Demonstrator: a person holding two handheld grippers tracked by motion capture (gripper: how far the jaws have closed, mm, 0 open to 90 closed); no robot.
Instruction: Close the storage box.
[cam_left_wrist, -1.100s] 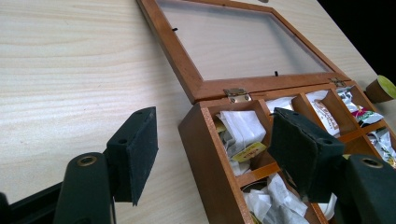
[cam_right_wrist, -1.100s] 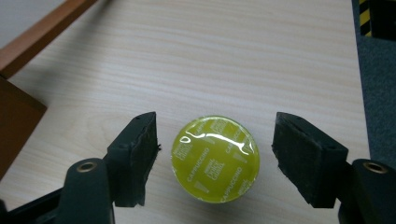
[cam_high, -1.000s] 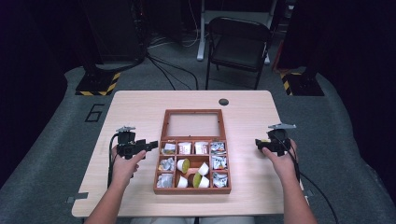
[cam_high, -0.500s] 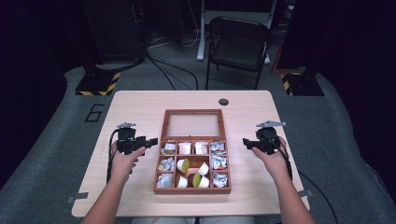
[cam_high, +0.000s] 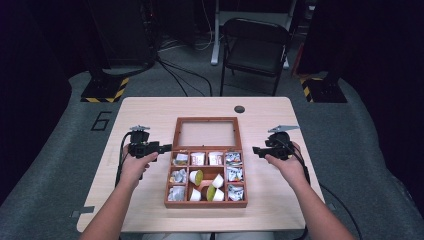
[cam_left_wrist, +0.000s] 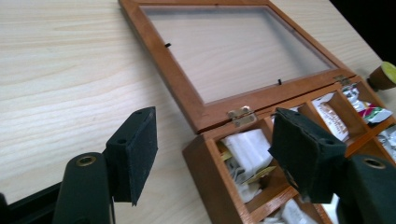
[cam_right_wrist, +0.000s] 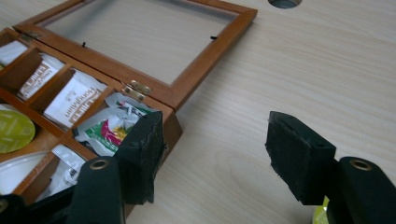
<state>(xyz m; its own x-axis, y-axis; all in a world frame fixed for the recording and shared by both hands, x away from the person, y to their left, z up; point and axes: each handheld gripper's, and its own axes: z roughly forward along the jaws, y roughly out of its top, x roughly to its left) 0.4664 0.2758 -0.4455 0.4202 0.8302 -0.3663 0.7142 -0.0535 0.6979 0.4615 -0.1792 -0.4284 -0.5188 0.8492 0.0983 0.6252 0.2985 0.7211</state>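
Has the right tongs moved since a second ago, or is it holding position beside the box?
Yes. In the high view the right tongs has moved in toward the wooden box, closing much of the gap to its right wall. Its jaws hold nothing.

From above our side of the table (cam_high: 150, 107), the high view looks forward and down, far enough to take in the chair (cam_high: 255, 42) beyond. Our left gripper view sits low and close, facing the wooden box (cam_left_wrist: 205, 163) at one hinged corner; our right gripper view faces its opposite corner. All three share the box's open glass lid (cam_right_wrist: 140, 32).
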